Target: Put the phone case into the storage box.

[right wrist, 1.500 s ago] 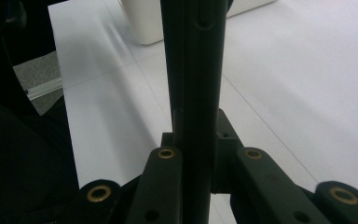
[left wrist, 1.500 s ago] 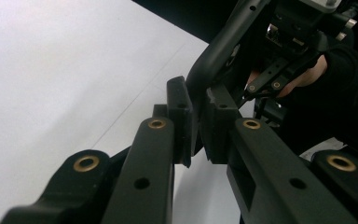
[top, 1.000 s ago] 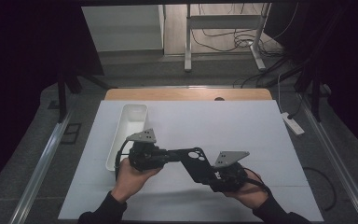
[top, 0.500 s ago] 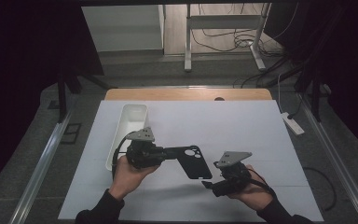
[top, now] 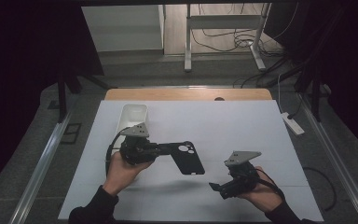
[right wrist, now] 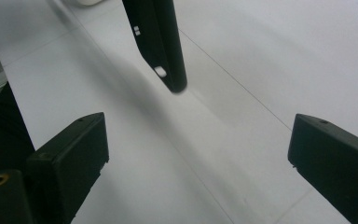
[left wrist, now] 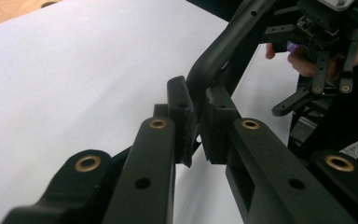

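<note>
The black phone case (top: pixel 185 157) now hangs from the left gripper (top: pixel 161 149) alone: its jaws are clamped together on one edge of the case, and in the left gripper view the curved rim of the case (left wrist: pixel 214 46) rises from between the two pads and arcs away above them. A second ago both grippers met at the case; since then the right gripper (top: pixel 216 187) has let go and drawn back toward the person, and its jaws have just been opening, standing wide apart now with nothing between them. In the right gripper view the case (right wrist: pixel 161 42) sits ahead of the spread jaws and above the gap between them, well clear of both pads, its lower corner hovering over the white worktop (right wrist: pixel 261 56) with a soft shadow beneath. In the high view the case juts out beyond the left jaws toward the right gripper, held above the worktop rather than resting on it, while a white tray (top: pixel 133 116) lies on the worktop behind the left gripper. The handover to the left side looks complete, so the case is probably free to be carried or set down by the left hand (top: pixel 121 170); with only one edge pinched, it could swing or slip if moved fast.
</note>
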`<state>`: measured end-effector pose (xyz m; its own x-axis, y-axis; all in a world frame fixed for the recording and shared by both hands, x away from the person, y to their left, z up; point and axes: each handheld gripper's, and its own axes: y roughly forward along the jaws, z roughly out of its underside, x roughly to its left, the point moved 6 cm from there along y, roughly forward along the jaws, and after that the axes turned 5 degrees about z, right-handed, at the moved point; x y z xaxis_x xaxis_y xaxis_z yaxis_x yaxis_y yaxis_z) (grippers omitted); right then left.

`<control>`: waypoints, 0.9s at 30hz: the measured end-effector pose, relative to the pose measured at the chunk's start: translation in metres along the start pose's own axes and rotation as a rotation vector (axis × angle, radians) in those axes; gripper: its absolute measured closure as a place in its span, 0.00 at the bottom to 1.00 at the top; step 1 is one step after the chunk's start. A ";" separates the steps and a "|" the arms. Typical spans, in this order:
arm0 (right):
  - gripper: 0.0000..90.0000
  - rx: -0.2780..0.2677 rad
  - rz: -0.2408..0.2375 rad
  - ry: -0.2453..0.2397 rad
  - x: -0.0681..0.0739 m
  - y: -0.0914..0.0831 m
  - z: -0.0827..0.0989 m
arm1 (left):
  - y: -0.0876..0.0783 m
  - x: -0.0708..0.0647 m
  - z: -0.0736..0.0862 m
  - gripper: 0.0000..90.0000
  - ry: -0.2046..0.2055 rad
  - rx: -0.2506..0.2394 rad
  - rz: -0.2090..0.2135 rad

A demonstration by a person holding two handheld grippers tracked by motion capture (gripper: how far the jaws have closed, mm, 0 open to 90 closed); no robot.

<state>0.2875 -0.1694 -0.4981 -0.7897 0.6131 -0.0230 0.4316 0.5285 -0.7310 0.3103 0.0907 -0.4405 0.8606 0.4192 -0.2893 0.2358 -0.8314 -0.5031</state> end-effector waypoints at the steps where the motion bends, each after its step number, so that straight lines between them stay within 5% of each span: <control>1: 0.04 0.007 0.009 -0.003 -0.001 -0.001 0.002 | -0.001 0.001 0.000 0.93 0.000 0.003 -0.003; 10: 0.01 0.011 0.039 0.003 -0.006 -0.008 0.010 | -0.012 0.010 0.000 0.93 -0.004 0.003 -0.025; 27: 0.00 -0.007 0.084 0.122 -0.026 -0.032 0.033 | -0.032 0.025 -0.004 0.93 -0.016 0.014 -0.065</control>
<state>0.2799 -0.2216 -0.4966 -0.6920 0.7219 0.0000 0.4970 0.4764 -0.7253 0.3262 0.1264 -0.4279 0.8362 0.4779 -0.2690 0.2842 -0.7972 -0.5327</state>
